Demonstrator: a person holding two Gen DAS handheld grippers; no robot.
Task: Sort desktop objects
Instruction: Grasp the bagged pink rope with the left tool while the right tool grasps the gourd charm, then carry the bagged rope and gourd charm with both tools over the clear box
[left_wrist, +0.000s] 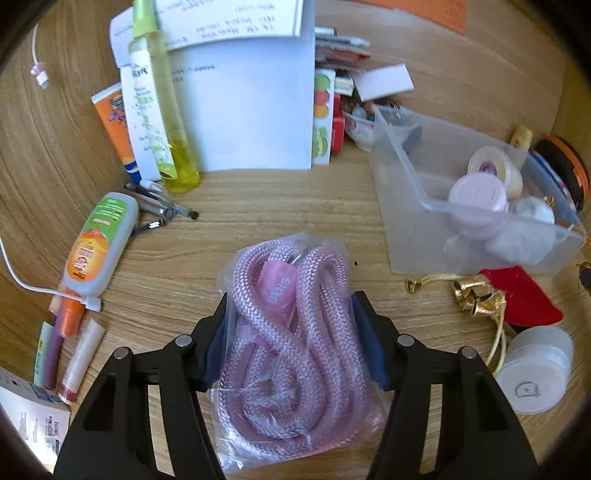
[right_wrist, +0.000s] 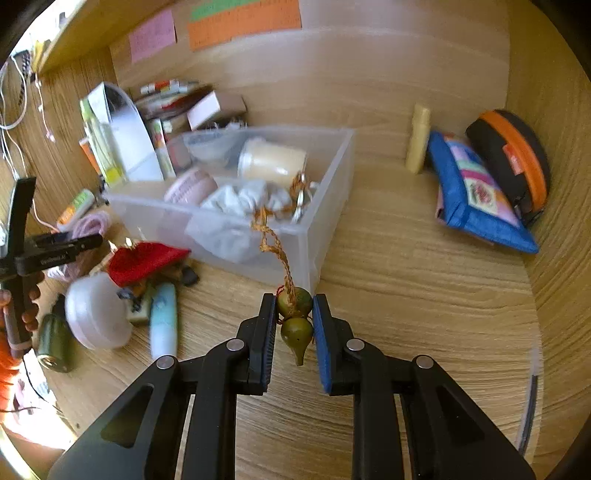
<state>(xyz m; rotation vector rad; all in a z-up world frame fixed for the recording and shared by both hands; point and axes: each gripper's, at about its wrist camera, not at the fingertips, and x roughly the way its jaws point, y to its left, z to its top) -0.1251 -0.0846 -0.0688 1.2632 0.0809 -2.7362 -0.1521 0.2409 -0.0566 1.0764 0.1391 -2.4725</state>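
Just ahead of the right gripper (right_wrist: 294, 325), whose jaws pinch a green gourd charm (right_wrist: 295, 323), stands the clear bin (right_wrist: 328, 206); left gripper (left_wrist: 290, 332) clamps the bagged pink rope (left_wrist: 295, 350), bin up-right

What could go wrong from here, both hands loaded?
1. The right gripper pinches a small gourd charm whose orange cord trails over the clear bin rim; pulling away could snag it or drag the bin's contents.
2. The left gripper holds a slick plastic bag of pink rope; the bag may slide out.
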